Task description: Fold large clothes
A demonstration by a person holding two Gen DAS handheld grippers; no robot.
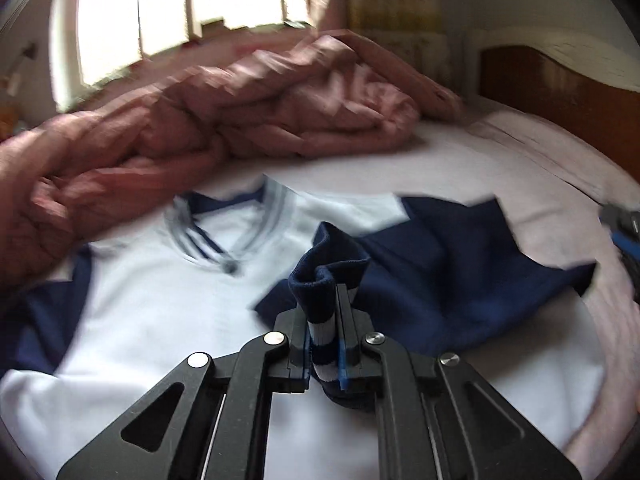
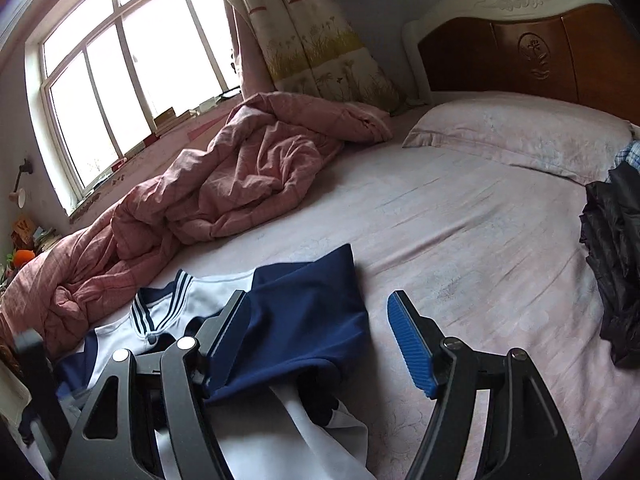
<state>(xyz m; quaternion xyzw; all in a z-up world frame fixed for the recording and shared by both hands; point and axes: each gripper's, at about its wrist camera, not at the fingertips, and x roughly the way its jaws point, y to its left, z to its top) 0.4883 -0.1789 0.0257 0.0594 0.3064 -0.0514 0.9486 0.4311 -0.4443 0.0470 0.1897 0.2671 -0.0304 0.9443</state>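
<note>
A white jacket (image 1: 160, 320) with navy sleeves and a striped collar (image 1: 224, 240) lies spread on the pink bed sheet (image 1: 500, 168). My left gripper (image 1: 322, 296) is shut on the navy cuff (image 1: 320, 276) of one sleeve, and the cuff's white stripes show between the pads. That sleeve (image 1: 440, 264) lies bunched across the jacket's right side. In the right wrist view the right gripper (image 2: 316, 296) stands open over the navy sleeve (image 2: 304, 320), with nothing pinched. Its blue-padded finger (image 2: 408, 344) hangs above bare sheet, and the other finger is over the jacket (image 2: 216, 292).
A crumpled pink quilt (image 2: 224, 184) runs along the far side under the window (image 2: 120, 80). A pillow (image 2: 520, 136) lies at the wooden headboard (image 2: 520, 52). A black garment (image 2: 616, 264) is heaped at the right edge. Bare sheet (image 2: 460, 240) stretches between jacket and pillow.
</note>
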